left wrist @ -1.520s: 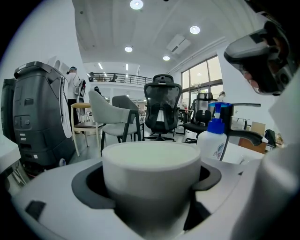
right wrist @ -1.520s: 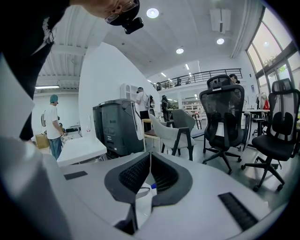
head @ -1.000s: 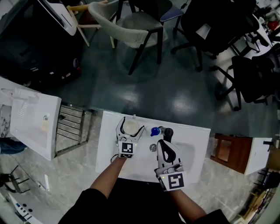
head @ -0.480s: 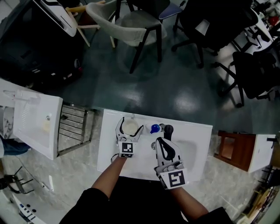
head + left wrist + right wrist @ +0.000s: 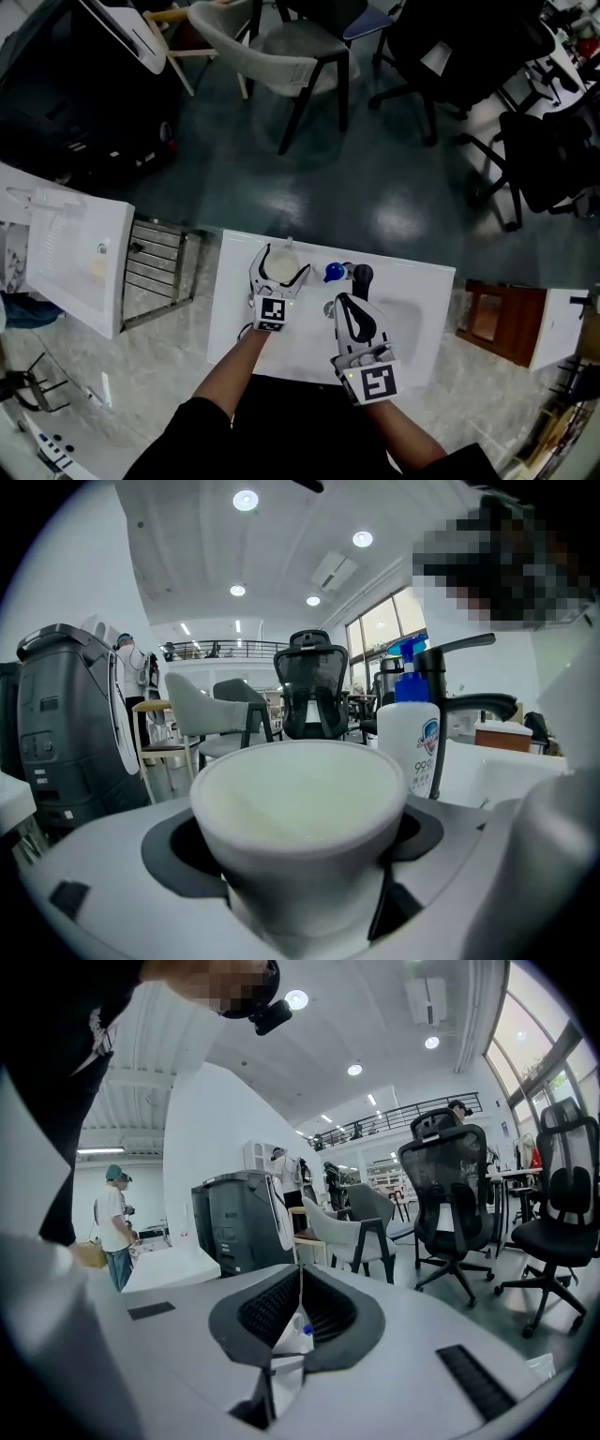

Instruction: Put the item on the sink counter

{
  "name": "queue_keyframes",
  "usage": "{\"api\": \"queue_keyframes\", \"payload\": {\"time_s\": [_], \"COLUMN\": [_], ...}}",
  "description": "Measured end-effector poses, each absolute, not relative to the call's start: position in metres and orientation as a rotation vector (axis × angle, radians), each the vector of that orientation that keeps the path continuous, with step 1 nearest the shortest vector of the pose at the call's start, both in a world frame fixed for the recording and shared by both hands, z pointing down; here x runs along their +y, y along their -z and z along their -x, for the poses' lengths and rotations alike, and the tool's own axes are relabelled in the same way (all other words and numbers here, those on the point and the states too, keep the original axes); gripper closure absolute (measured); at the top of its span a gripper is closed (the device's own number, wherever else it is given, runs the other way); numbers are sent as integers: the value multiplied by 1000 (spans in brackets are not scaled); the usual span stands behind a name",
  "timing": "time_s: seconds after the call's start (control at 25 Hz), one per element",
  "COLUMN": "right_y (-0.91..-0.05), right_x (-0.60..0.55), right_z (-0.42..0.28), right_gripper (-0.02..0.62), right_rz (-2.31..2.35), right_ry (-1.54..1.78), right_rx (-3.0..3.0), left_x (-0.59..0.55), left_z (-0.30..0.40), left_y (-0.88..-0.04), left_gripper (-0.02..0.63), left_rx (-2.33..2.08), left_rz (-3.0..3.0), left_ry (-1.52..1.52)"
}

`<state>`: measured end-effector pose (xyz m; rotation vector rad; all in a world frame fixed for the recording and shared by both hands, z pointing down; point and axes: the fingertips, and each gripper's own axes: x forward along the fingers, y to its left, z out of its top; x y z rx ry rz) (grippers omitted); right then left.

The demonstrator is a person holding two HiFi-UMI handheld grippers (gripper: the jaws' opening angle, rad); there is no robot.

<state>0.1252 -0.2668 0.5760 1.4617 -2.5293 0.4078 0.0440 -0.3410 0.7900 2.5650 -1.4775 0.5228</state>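
Note:
A white cup (image 5: 281,268) stands upright at the back left of the white sink counter (image 5: 232,314). My left gripper (image 5: 283,261) has its jaws spread wide around the cup and pressed against its sides. In the left gripper view the cup (image 5: 298,808) fills the space between the jaws. My right gripper (image 5: 345,302) hovers over the counter's middle, shut and empty, pointing at the black faucet (image 5: 360,276). In the right gripper view its pads (image 5: 281,1312) meet along a thin line.
A soap bottle with a blue pump (image 5: 333,273) stands between the cup and the faucet. The basin (image 5: 412,328) lies to the right. A second white unit (image 5: 66,262) and a metal rack (image 5: 155,267) stand left; chairs (image 5: 291,47) beyond; a brown cabinet (image 5: 497,323) right.
Both grippers and the cup stay in about the same places; only the head view shifts slightly.

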Motion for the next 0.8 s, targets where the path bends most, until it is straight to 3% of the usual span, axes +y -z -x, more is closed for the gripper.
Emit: {"api": "queue_keyframes", "payload": {"time_s": [0.2, 0.8], "right_y": [-573, -571], "right_x": [-263, -232], "right_z": [-122, -120], "right_gripper": [561, 561], "right_rz": [-1448, -1508], "right_ry": [-397, -363], "right_rx": [-2526, -2483], "left_x": [-335, -289], "left_z": [-43, -12], "left_y": [-787, -757], "left_gripper": [98, 94], "left_rx": [-1417, -1387], "left_rz": [-2562, -2528], "left_ry": [-478, -382]}}
